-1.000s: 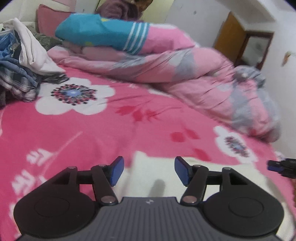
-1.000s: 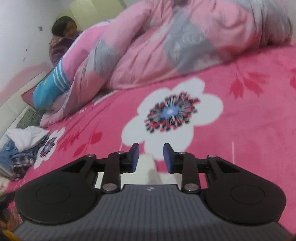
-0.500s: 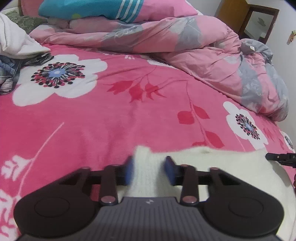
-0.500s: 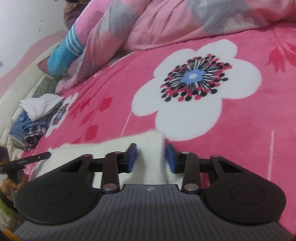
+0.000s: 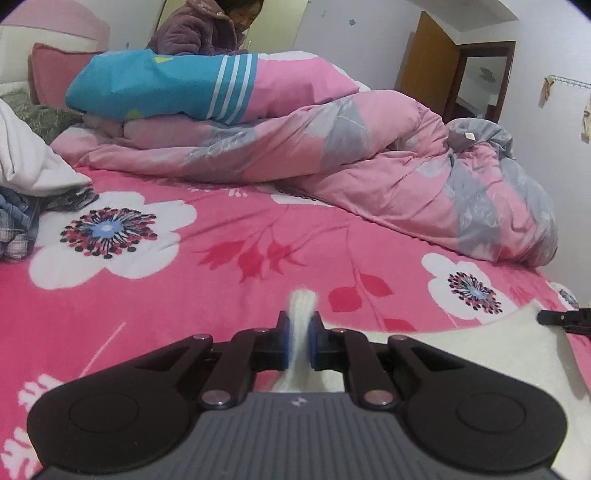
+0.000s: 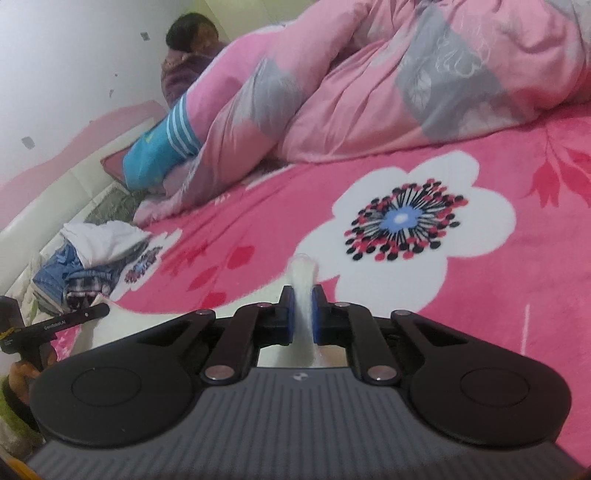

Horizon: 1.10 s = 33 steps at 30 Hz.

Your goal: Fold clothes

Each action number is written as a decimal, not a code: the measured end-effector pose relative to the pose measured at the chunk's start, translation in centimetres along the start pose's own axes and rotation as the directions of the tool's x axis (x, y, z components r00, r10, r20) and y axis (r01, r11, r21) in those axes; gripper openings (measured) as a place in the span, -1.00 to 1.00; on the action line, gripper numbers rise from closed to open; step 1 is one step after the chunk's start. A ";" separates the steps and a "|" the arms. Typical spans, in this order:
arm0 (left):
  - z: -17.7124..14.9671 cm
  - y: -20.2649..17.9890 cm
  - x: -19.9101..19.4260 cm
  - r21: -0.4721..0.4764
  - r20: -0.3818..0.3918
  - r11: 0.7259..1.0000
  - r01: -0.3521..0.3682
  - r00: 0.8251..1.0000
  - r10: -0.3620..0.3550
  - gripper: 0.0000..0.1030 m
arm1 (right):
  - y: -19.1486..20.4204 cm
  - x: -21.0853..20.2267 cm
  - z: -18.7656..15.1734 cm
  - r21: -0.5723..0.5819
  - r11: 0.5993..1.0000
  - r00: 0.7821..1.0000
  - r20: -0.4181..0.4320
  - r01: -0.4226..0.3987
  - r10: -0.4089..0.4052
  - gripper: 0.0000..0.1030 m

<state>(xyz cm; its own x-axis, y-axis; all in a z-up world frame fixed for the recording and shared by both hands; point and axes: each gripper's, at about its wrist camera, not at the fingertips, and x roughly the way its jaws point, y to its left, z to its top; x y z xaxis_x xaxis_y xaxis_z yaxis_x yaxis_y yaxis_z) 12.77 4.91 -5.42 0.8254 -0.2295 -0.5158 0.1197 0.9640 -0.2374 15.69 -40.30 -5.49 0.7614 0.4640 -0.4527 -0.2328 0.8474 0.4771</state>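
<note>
A fluffy white garment lies on the pink flowered blanket at the near edge of the bed. My left gripper is shut on one pinched-up corner of it, a white tuft sticking out between the blue pads. In the right wrist view my right gripper is shut on the other corner of the white garment, which stretches off to the left. Each view shows the tip of the other gripper at its edge: right gripper, left gripper.
A crumpled pink and grey quilt and a blue and pink pillow lie across the far side. A pile of clothes sits at the left edge. A person sits behind the pillow. A door stands at the far right.
Both grippers have shut on the white garment's corners, from open above it a second ago. Both views have tilted up, showing more of the room.
</note>
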 end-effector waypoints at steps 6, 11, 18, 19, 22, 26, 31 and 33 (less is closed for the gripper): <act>-0.7 1.0 2.1 -0.043 -0.096 0.999 -0.015 0.995 0.011 -0.80 | -1.3 1.1 -1.0 0.049 0.998 0.999 -0.033 0.027 -0.025 -0.86; -0.8 1.1 1.5 -0.047 -0.070 0.999 -0.011 0.998 0.008 -0.79 | -1.8 1.6 -1.5 0.068 0.997 0.998 -0.046 0.037 -0.034 -0.86; -0.4 0.8 1.8 -0.032 -0.085 0.999 -0.019 0.996 0.016 -0.77 | -1.1 0.3 -1.2 0.054 0.998 1.000 -0.003 0.027 -0.027 -0.86; -0.6 1.0 2.5 -0.037 -0.125 0.999 -0.022 0.992 0.018 -0.75 | -1.3 0.6 -1.3 0.058 0.998 0.999 -0.017 0.034 -0.033 -0.86; -0.6 1.5 2.9 -0.067 -0.162 0.997 -0.027 0.987 0.016 -0.63 | -1.9 1.6 -1.5 0.078 0.995 0.996 -0.070 0.066 -0.061 -0.78; -0.1 1.3 0.5 -0.040 -0.069 0.998 -0.050 0.997 0.048 -0.23 | -2.4 -2.0 -1.2 0.121 0.988 0.995 0.020 0.096 -0.100 -0.77; 0.2 -0.3 -2.4 0.017 -0.028 1.000 -0.023 0.999 0.024 -0.21 | -2.3 -8.1 -2.8 0.159 0.980 0.987 0.087 0.117 -0.132 -0.76; -0.4 -1.7 -3.3 0.051 -0.056 0.999 0.009 0.998 -0.006 -0.21 | -1.7 -9.2 -4.2 0.152 0.982 0.990 0.066 0.113 -0.124 -0.76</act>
<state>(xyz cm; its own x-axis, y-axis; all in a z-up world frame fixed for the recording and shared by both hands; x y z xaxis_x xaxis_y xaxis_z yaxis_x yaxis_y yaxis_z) 9.59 4.00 -3.67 0.7925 -0.2428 -0.5594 0.1551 0.9674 -0.2002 6.53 -44.93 -5.31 0.8225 0.3371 -0.4581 -0.0501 0.8452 0.5320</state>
